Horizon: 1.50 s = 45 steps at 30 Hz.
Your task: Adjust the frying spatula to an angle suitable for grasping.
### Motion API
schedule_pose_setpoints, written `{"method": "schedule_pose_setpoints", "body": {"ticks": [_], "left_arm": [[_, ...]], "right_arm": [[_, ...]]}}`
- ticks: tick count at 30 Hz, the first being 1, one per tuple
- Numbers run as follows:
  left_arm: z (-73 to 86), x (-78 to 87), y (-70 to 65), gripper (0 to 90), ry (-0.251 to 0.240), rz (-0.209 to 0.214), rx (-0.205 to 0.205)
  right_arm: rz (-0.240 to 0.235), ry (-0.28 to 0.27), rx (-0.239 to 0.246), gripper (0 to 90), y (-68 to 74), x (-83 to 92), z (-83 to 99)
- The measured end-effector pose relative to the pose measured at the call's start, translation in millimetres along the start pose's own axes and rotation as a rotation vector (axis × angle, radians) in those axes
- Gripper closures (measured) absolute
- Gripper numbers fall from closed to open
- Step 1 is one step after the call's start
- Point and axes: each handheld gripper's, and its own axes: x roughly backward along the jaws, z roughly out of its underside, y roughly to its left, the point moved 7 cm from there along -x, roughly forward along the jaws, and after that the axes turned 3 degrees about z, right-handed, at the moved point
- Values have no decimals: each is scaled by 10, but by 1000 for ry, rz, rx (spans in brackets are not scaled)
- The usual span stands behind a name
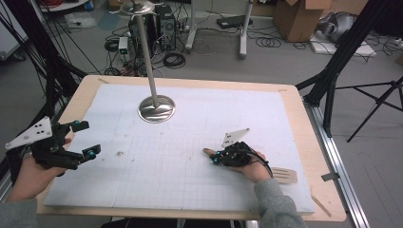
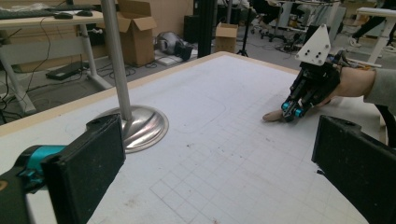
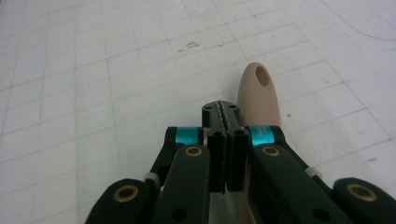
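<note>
- Nearest the camera in the high view: two forearms in grey sleeves, entering from the bottom edge, one tool in each hand.
- Left tool (image 1: 80, 138) held off the left edge of the bench (image 1: 190, 81), jaws wide apart, nothing between them (seen also in the left gripper view, black pads at either side of the frame).
- Right tool (image 1: 217, 158) resting low on the white gridded mat (image 1: 180, 175), jaws pressed together, nothing visibly clamped between the pads.
- Wooden spatula (image 1: 283, 175) lying flat on the mat beneath the right hand: slotted blade showing behind the wrist, rounded handle end (image 3: 258, 91) with its hanging hole poking out just past the tool's tips, beside and below the closed jaws in the right gripper view (contact between jaws and handle impossible to tell).
- Farther back, toward the middle of the bench: polished metal stand (image 1: 156, 108), round base on the mat, slim pole rising upright.
- Beyond the bench: grey floor strewn with cables, cardboard boxes (image 1: 298, 18), black tripod legs.
</note>
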Motion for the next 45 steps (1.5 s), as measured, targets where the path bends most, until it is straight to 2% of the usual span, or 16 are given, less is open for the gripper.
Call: {"method": "schedule_pose_setpoints", "body": {"ticks": [9,12,14,15,17,24,27,32,38,39,40,41,43,44,45], "left_arm": [[6,19,-2,32,2,-5,0],[3,18,-2,32,1,-4,-1],[-2,17,-2,32,0,-3,-1],[-4,15,1,32,0,-3,-1],[-7,7,7,32,-2,-2,0],[-3,-45,-3,32,6,8,-3],[-4,-78,-2,32,9,15,-5],[-6,-107,2,32,11,23,-5],[-9,-139,16,32,9,30,-2],[-11,-152,16,32,6,35,0],[-11,-152,16,32,6,35,0],[-11,-162,16,32,6,37,-1],[-12,-180,13,32,7,44,-1],[-12,-192,12,32,6,46,1],[-13,-206,14,32,5,51,2]], "right_arm": [[30,3,-3,900,-54,2,-3],[22,3,-2,900,-44,10,-3],[18,-18,1,900,-28,42,-31],[11,-36,-1,900,-7,84,-52],[33,-69,1,900,-3,193,-91],[62,-92,14,900,68,398,-115],[87,-117,26,900,126,561,-126],[95,-121,18,899,109,668,-66],[100,-121,-4,844,84,787,13],[104,-127,-10,797,78,835,29],[104,-127,-10,797,78,835,29],[106,-128,-13,770,78,853,33],[112,-140,-28,640,73,915,48],[112,-140,-28,640,73,915,48],[125,-139,-43,561,57,946,70]]}}
